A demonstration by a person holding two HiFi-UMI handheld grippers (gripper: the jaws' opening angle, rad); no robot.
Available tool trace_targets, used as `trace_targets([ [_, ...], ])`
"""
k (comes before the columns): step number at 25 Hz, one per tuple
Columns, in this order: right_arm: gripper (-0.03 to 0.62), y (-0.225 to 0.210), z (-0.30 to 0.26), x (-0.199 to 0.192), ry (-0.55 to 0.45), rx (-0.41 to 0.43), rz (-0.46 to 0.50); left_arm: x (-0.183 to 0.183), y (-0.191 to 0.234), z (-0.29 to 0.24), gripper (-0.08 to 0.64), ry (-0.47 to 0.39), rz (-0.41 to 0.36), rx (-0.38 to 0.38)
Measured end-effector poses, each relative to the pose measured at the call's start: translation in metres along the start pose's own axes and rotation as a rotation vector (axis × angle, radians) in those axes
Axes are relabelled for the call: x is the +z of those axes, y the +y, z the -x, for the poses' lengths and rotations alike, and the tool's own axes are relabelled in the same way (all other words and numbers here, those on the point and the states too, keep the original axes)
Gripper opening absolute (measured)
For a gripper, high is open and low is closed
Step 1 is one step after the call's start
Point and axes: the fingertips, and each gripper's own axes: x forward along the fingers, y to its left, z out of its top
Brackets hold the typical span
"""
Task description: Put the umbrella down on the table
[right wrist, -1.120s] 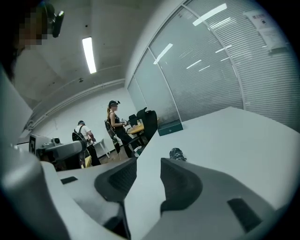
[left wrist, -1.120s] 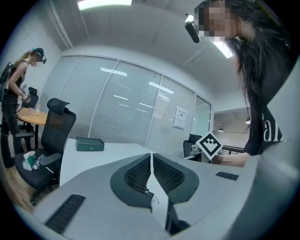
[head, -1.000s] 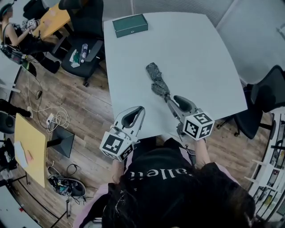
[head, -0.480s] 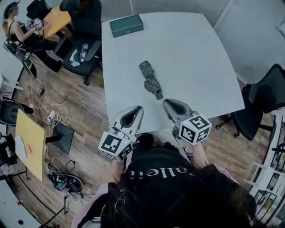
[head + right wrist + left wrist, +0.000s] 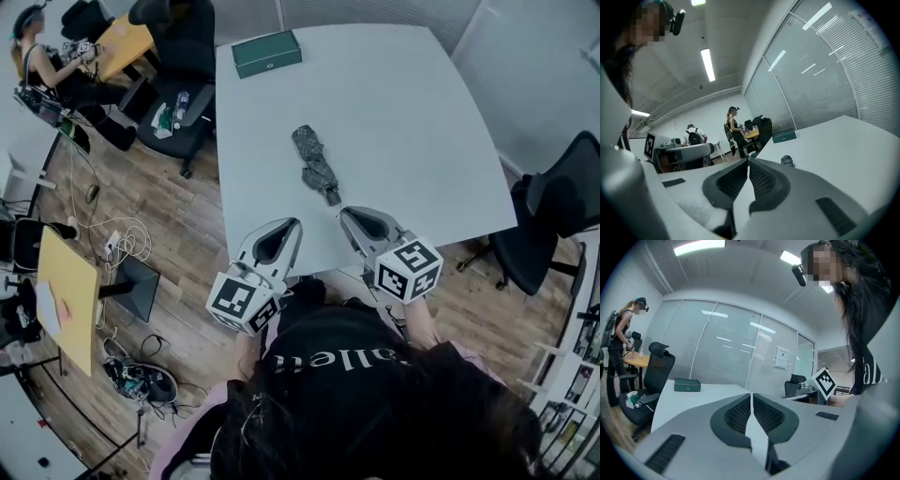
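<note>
The folded dark patterned umbrella [image 5: 314,164] lies flat on the white table [image 5: 422,122], near its middle, handle end toward me. In the right gripper view the umbrella [image 5: 787,161] shows just beyond the jaw tips. My right gripper [image 5: 345,215] hovers a short way behind the handle, apart from it, shut on nothing; its pads [image 5: 748,161] meet. My left gripper [image 5: 294,226] hangs over the table's near edge, to the left of the umbrella, also shut and empty [image 5: 751,395].
A green flat box [image 5: 267,53] sits at the table's far left corner. Black office chairs stand at the left [image 5: 178,94] and right [image 5: 553,216] of the table. A person [image 5: 37,66] works at a far-left desk; cables lie on the wood floor.
The right gripper let go of the umbrella's handle, drew back toward me and shut. The umbrella now rests alone on the table. The left gripper shifted slightly.
</note>
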Motion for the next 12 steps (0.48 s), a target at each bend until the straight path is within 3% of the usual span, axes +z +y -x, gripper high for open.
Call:
trace_targets([
  [12,0.028,-0.0038,-0.0051,-0.0039,0.015,0.002,0.008,0.0064,0.0008,-0.0033,0.034,-0.010,-0.017,-0.003],
])
